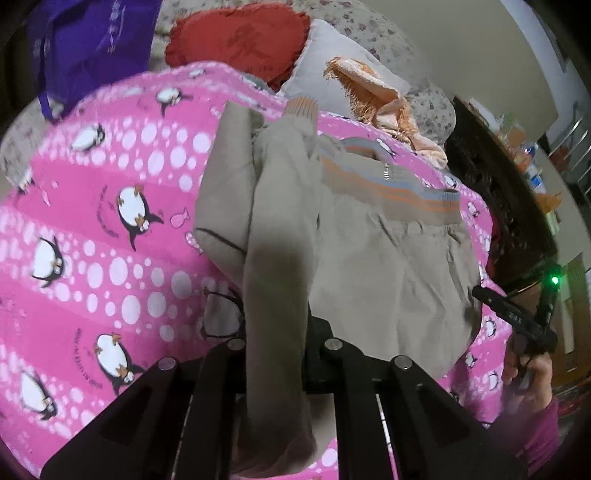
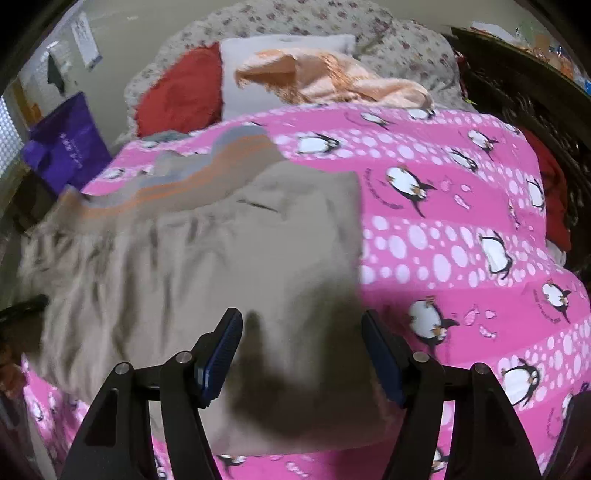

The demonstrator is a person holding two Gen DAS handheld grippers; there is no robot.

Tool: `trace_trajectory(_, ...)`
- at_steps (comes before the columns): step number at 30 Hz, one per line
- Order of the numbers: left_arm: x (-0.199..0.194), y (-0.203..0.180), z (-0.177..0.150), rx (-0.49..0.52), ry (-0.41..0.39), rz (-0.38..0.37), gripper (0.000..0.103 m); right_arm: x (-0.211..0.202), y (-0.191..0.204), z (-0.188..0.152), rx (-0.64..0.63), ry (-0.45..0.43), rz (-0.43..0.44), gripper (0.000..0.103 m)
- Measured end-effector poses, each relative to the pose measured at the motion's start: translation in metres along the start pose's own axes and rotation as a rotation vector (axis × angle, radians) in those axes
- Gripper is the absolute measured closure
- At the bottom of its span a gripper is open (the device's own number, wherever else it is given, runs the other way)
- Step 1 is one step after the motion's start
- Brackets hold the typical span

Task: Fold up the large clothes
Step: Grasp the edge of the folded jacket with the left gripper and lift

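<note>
The left gripper was nearest its camera, its jaws pinched on a sleeve of the beige jacket, the fabric running up between the fingers and hanging slack below them. The sleeve was raised off the bedding and lay across the jacket body, its ribbed cuff pointing towards the pillows. The right gripper hovered over the near edge of the jacket, jaws spread wide with nothing between the blue pads, and cast a dark shadow on the cloth beneath. In the left wrist view the same tool appeared at the right margin, held in the person's right hand with a green indicator lit. The jacket lay on the pink penguin-print blanket, towards its left side in the right wrist view, with its striped orange-and-grey ribbed band at the far end. A zip pull showed just beyond that band. Beyond the blanket lay a peach fringed cloth, a white pillow and a red cushion, all resting on floral bedding. A purple bag stood at the far left, and dark carved wooden furniture stood at the far right.
</note>
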State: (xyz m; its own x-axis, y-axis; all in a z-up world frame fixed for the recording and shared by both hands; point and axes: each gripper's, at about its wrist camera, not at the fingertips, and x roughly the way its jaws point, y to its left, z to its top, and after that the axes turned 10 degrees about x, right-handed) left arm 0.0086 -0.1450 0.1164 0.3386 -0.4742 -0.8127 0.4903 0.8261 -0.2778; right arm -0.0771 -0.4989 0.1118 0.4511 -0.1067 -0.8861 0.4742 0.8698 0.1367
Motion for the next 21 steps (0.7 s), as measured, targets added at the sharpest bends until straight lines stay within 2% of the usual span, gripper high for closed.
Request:
trace_trajectory(3,-0.008,-0.025,0.007,0.046,-0.015,-0.004,0.095,0.005,-0.006,0.001,-0.021,-0.017,-0.088,0.035)
trace_trajectory(8,-0.019,-0.074,0.015,0.139,-0.033,-0.003,0.095,0.018,-0.031,0.001,0.053,0.046,-0.039,0.033)
trace_trajectory(13,-0.014,-0.115,0.025,0.187,-0.029,-0.032,0.095,0.026,-0.038,0.002,0.062,0.082,-0.023,0.03)
trace_trajectory(17,-0.004,-0.143,0.032,0.218,-0.018,-0.044,0.095,0.021,-0.043,0.013,0.054,0.084,-0.041,0.03)
trace_trajectory(21,0.005,-0.162,0.031,0.242,0.001,-0.045,0.095,0.023,-0.047,0.024,0.03,0.142,-0.072,0.03)
